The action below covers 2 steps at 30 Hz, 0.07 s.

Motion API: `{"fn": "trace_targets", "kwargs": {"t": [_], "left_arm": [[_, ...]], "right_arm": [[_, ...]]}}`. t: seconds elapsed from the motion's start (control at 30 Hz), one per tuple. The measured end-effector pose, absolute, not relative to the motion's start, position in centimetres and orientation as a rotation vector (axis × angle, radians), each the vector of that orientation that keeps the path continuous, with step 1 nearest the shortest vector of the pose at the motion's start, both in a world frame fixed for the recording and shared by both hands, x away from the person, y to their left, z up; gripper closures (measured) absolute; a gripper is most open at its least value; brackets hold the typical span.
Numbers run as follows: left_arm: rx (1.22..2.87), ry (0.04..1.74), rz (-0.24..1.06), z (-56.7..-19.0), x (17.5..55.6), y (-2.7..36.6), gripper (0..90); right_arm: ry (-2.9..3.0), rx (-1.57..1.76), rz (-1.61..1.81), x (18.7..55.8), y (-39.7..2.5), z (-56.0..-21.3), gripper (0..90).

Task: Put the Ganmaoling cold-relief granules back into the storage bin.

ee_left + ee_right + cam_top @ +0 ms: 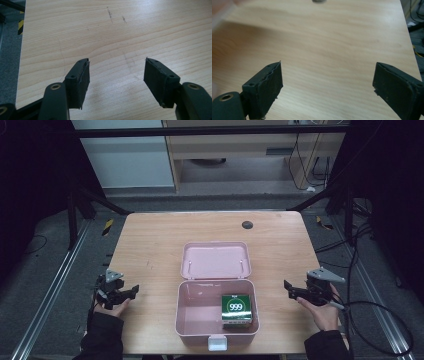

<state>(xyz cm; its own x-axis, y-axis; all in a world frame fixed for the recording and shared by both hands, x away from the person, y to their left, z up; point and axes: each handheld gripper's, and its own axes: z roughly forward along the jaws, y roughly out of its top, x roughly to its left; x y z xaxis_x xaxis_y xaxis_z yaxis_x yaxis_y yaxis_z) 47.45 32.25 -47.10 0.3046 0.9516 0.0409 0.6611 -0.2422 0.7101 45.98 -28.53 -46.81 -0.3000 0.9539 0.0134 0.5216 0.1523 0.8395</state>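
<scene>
Pink box open at centre of wooden surface, lid laid back. Green carton inside, at right end. Left gripper well left of box, jaws spread, empty. Right gripper well right of box, jaws spread wide, empty.

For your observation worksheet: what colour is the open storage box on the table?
The box is pale pink, lid included; the high view shows it best.
</scene>
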Motion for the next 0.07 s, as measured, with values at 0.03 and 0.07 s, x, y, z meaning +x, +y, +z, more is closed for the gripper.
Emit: {"fn": "trace_targets", "kwargs": {"t": [0.03,0.07], "left_arm": [[1.991,1.427,0.643,-47.1,47.45,32.25,36.2],[1.993,1.429,0.646,-47.15,47.48,32.25,36.2]], "right_arm": [[1.896,1.402,1.043,45.98,-28.53,-46.81,9.1],[1.902,1.414,1.024,46.05,-28.64,-47.25,9.0]]}}
